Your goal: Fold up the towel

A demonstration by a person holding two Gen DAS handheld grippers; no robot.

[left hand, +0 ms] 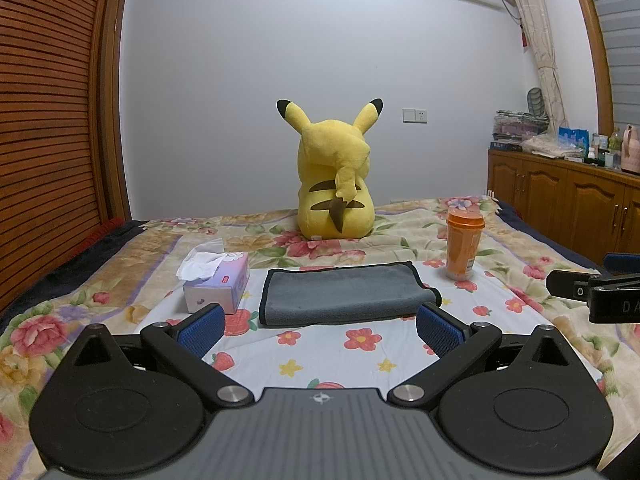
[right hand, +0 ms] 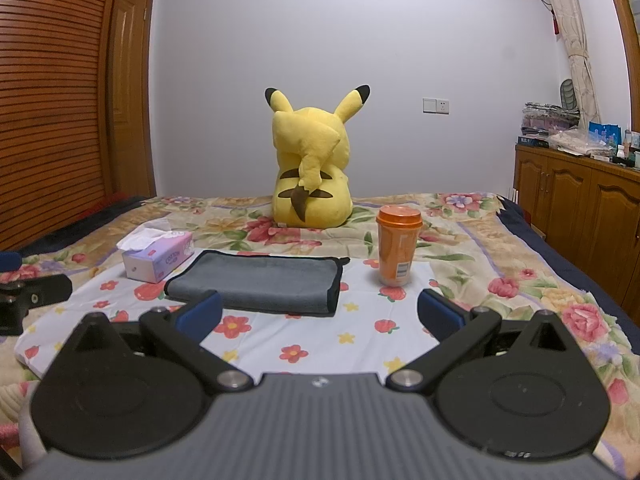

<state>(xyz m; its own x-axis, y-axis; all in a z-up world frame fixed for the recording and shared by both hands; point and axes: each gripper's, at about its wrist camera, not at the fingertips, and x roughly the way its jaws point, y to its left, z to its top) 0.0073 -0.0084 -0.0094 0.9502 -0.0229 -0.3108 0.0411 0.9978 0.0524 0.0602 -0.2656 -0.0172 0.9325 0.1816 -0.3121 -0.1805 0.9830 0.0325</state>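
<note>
Left wrist view: bed [left hand: 532,240] with floral blanket fills the lower scene, white flower-print sheet [left hand: 360,352] laid over its near part. Yellow plush toy [left hand: 334,176] sits upright at the far side, back to the camera. Grey towel [left hand: 344,292] lies flat on the sheet, centred ahead, looks already folded at least once, dark trim along the edges, layered end at its right. Tissue box [left hand: 218,284] just beside the towel's left edge, not clearly touching. Orange cup [left hand: 464,248] with lid stands upright to the towel's right, near but apart.

Left gripper [left hand: 320,328] hovers short of the towel's near edge, jaws spread wide, holding nothing. Right gripper [right hand: 320,316] likewise released, empty, near edge of the towel just ahead of its left finger.

Judgement: either a fold is done or another is due; can't tell which.

Risks: swinging a fold rightward could clip the tall cup and tip it. Pinching only the top layer would peel the fold open. Jaws could also catch the loose sheet under the towel and drag it along. A leftward sweep could nudge the tissue box.
</note>
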